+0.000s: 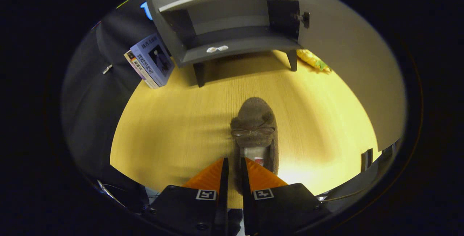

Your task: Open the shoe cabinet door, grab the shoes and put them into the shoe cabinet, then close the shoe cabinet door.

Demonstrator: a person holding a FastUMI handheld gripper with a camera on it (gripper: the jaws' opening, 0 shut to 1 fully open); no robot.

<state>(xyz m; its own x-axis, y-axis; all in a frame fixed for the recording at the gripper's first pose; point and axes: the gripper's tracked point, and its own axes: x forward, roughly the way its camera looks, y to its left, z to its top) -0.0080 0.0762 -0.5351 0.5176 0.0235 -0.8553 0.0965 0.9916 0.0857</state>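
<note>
Item: one brown fuzzy slipper (255,127), bow on the vamp, toe pointing toward the cabinet, lying on the wooden tabletop (174,127) near its near edge. Its heel side wall sits between the fingers of the gripper (233,167), which are drawn narrow and appear to pinch that wall from both sides; the contact is partly hidden by the fur, so the grip is probable, not certain.

Item: grey shoe cabinet (232,22), standing on short legs at the far edge of the tabletop, well apart from the slipper. Door (348,47) swung open to the right, knob (304,18) showing on its inner edge. One shelf inside; a small white sticker (217,49) on the front lip of the bottom board.

Item: book (150,62), leaning just left of the cabinet at the far left corner.

Item: yellow and green soft object (313,60), behind the cabinet's right leg, at the foot of the open door.
</note>
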